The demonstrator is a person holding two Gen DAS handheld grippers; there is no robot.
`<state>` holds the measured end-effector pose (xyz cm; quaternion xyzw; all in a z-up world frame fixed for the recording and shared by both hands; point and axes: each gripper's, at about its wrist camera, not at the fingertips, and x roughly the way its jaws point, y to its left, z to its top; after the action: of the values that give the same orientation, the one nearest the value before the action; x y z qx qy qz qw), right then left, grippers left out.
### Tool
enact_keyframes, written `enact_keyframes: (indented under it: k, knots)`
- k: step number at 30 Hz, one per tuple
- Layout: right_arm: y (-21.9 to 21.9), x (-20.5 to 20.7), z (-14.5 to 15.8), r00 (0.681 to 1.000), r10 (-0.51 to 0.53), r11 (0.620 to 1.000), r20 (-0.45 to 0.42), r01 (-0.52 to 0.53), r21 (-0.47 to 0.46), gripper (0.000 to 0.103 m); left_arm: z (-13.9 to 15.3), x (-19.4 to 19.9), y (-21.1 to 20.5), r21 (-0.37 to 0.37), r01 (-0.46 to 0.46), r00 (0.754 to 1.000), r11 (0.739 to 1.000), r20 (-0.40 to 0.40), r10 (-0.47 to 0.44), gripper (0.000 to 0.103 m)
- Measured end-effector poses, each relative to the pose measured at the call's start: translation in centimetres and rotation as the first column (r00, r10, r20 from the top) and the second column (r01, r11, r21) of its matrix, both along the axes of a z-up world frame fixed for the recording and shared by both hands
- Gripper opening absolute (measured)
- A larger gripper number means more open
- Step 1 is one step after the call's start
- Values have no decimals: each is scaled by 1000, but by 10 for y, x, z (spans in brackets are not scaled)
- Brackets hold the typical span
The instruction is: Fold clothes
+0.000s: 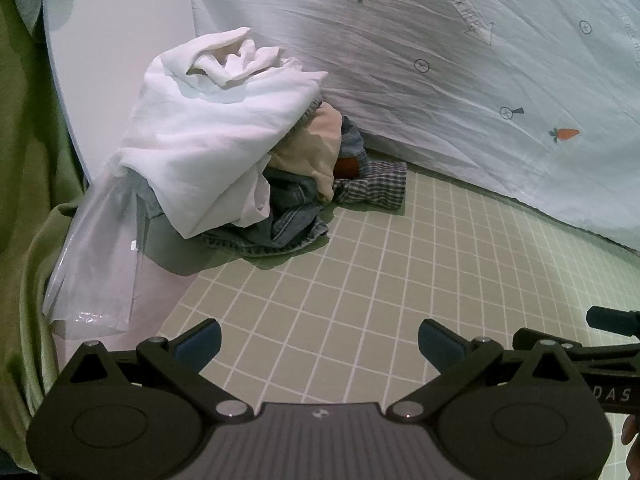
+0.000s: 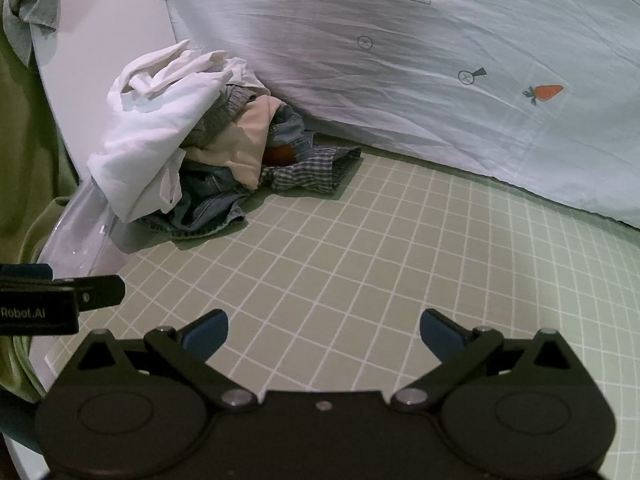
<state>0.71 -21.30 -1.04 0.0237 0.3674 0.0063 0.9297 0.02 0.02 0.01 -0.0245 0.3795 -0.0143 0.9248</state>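
Green gridded cutting mat [image 1: 360,264] held a heap of mixed rumpled clothes [image 1: 224,152]; left gripper [image 1: 319,342] and right gripper [image 2: 324,334] hovered wide open, empty.

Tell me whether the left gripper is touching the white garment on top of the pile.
Apart. The left wrist view shows the left gripper open over bare grid mat, well short of the white garment.
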Motion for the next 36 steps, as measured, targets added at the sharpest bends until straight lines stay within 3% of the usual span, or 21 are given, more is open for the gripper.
enact_keyframes:
  k: [36]
  knots:
    - [-4,2,-1,1000,-14,1000,-9,14,6,103,-3,3,1,-4,-2,1000,1000,-2,2,103]
